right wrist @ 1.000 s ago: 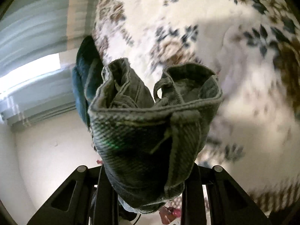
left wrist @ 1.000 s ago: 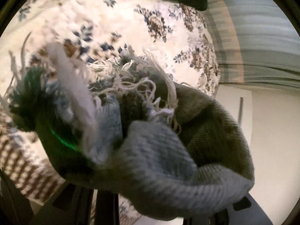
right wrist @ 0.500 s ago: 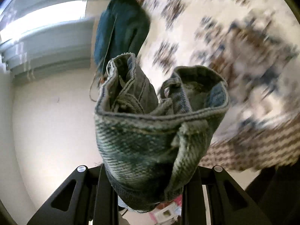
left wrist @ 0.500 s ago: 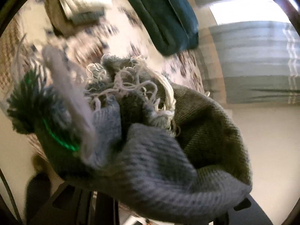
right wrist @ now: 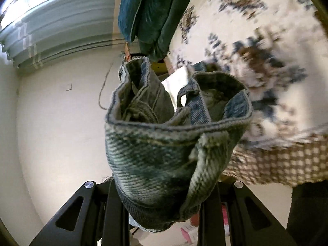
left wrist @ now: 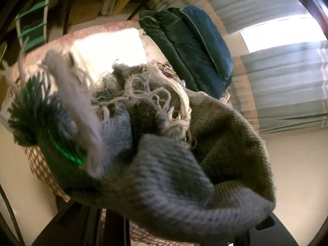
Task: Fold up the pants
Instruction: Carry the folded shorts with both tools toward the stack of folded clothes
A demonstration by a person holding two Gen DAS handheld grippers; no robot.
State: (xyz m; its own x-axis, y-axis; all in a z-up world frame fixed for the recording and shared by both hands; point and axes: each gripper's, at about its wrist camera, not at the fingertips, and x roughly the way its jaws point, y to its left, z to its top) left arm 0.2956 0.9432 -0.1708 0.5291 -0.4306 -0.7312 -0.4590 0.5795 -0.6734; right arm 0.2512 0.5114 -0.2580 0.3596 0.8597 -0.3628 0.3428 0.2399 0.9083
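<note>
Jeans [right wrist: 164, 153], one pair, both grippers clamped on them: right gripper [right wrist: 162, 211], left gripper [left wrist: 164, 225].

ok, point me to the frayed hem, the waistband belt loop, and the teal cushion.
frayed hem [left wrist: 147, 94]: left wrist view, on the loose white threads.
belt loop [right wrist: 211, 155]: right wrist view, on the loop's strap over the waistband.
teal cushion [left wrist: 196, 47]: left wrist view, on its dark front face.

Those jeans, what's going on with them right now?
A person is folding a pair of jeans with hand-held tongs. The left tongs clamp the frayed hem end, and the right tongs clamp the waistband with its belt loop. Both ends are held up in the air, off the flowered bedspread. A dark teal cushion lies on the bed behind.
</note>
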